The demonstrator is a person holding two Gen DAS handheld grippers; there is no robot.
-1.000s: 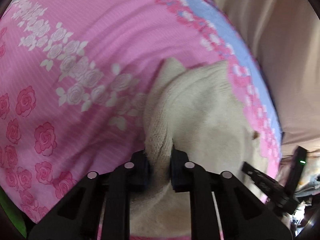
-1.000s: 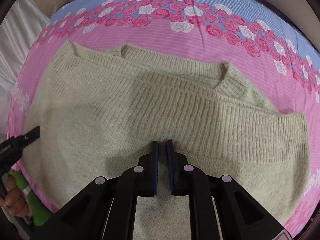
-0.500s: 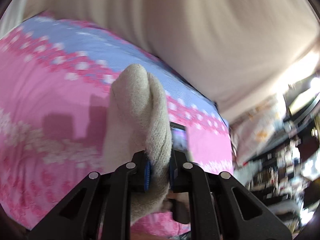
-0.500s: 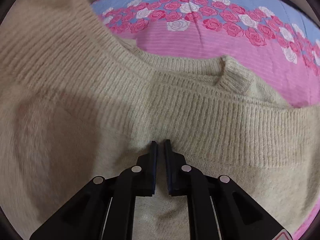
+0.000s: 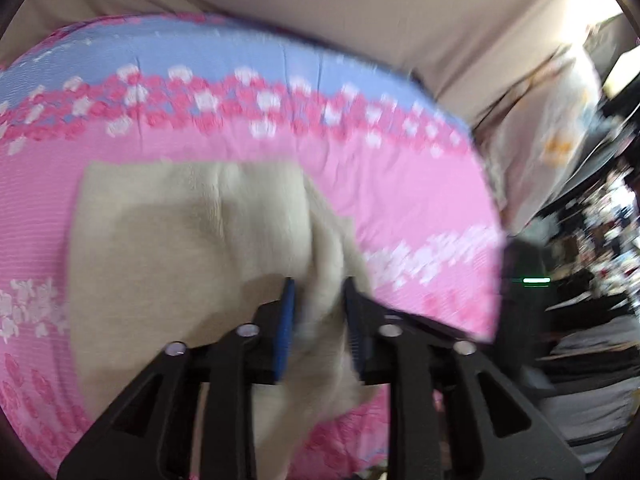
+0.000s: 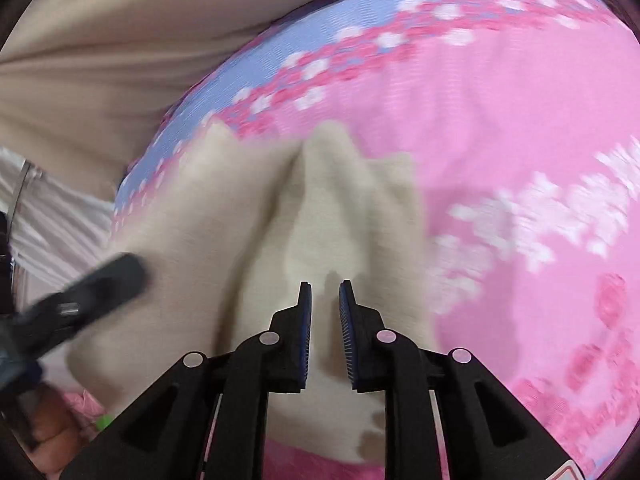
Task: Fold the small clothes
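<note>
A cream knitted sweater [image 5: 160,240] lies folded on the pink rose-print bedsheet [image 5: 400,208]. My left gripper [image 5: 318,292] hangs just over its right edge. Its jaws are opening, and a raised fold of the knit still stands loosely between the blue pads. In the right wrist view the sweater [image 6: 224,240] bunches into a ridge ahead of my right gripper [image 6: 325,292]. Those jaws are opening too, and only flat knit shows through the gap. The left gripper [image 6: 100,284] appears blurred at the left, over the sweater's edge.
The sheet's blue border [image 5: 200,60] runs along the far bed edge, with a beige cloth [image 5: 360,8] behind it. Cluttered shelves and bags [image 5: 580,240] stand past the bed's right side. A hand [image 6: 52,432] shows at the lower left, near pale striped fabric [image 6: 52,208].
Both grippers swept across the bed carrying the sweater's edge and laid it over into a fold. The jaws, pinched on knit before, now stand parted.
</note>
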